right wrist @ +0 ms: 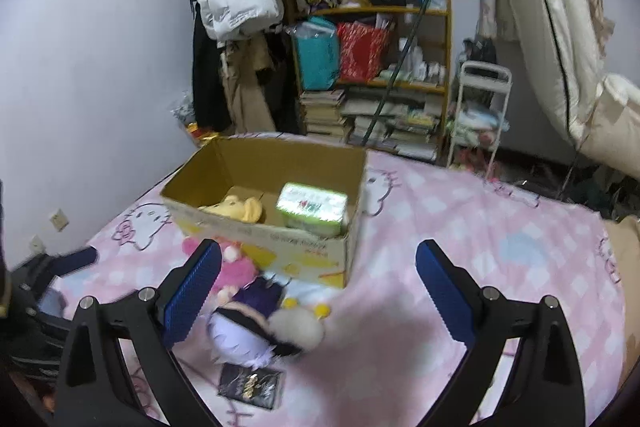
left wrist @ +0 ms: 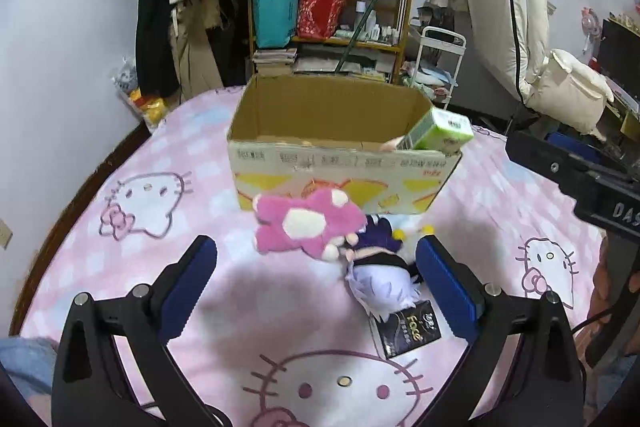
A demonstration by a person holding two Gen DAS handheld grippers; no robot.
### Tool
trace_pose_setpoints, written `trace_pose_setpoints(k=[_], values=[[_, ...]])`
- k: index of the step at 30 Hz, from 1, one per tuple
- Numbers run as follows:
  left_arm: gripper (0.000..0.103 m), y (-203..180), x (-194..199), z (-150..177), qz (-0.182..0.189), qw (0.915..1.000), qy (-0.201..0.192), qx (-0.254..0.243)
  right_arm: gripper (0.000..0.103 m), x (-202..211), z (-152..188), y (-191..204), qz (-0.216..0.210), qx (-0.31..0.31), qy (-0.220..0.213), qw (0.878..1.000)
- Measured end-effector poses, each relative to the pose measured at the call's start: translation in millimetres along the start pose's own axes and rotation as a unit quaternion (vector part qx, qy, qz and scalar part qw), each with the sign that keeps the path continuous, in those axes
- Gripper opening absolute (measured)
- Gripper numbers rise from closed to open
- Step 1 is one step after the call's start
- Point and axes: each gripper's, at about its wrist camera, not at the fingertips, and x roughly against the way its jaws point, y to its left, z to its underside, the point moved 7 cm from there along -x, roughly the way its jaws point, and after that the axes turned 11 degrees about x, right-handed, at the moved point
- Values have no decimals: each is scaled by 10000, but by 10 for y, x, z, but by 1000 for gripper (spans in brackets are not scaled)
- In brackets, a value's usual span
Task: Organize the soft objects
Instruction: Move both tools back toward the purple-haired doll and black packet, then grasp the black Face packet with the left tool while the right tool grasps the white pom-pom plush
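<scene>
Both pairs of blue-padded fingers fill the lower edge of each wrist view, and both stand spread wide with nothing between the pads. Your left gripper [left wrist: 316, 283] points down at the bed [left wrist: 120, 267], toward the pink plush [left wrist: 308, 227] lying just in front of the cardboard box [left wrist: 340, 163]. Your right gripper [right wrist: 318, 291] is likewise empty and aimed at the same cluster from the other side.

Status of the soft objects:
- Inside the box: a yellow plush [right wrist: 240, 209] and a green tissue pack [right wrist: 314, 209]. In the left wrist view the pack appears tilted against the right end wall.
- Outside the box, on the bed: the pink plush, a purple-and-white doll [left wrist: 380, 279] touching it, and a pale fluffy item [right wrist: 296, 331] resting against the doll. A dark packet [left wrist: 408, 331] lies flat just beside the doll's head.

Step in hand: judged from the layout, one deposit is complete and you are lining up the next pick; the sort is partly done, with several items left.

Next move calls for:
1. Choose one item. The pink plush is nearest the left fingers and uppermost.
2. Lower the fingers to straddle its body, not a limb, so it does not drag the doll along.
3. Close until the pads compress the fabric.
4. Lift clear of the box's near wall before carrying it over the opening.
</scene>
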Motion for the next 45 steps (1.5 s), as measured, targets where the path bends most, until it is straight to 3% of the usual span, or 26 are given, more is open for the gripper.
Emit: trace_pose_setpoints(k=[10, 16, 18, 28, 30, 34, 38, 45], values=[[99, -33, -259, 177, -280, 9992, 225, 165, 102, -253, 75, 19, -470, 75, 606, 9970], [99, -76, -475, 277, -125, 9969, 618, 467, 100, -472, 168, 38, -788, 287, 835, 9930], [99, -124, -536, 299, -75, 9964, 691, 478, 92, -562, 220, 49, -951, 324, 927, 9906], [99, -294, -884, 537, -1, 9903, 1322, 435, 76, -972, 486, 158, -1383, 311, 1553, 9776], [99, -315, -938, 587, 11, 9887, 1432, 431, 64, -1056, 568, 179, -1484, 255, 1727, 9734], [99, -349, -1014, 661, 49, 9860, 1607, 448, 62, -1189, 710, 234, -1641, 218, 1995, 9658], [99, -386, -1100, 731, 64, 9832, 1774, 431, 48, -1294, 793, 272, -1706, 218, 2155, 9612], [99, -475, -1208, 876, 36, 9797, 1982, 283, 47, -1438, 964, 302, -1692, 147, 2498, 9533]])
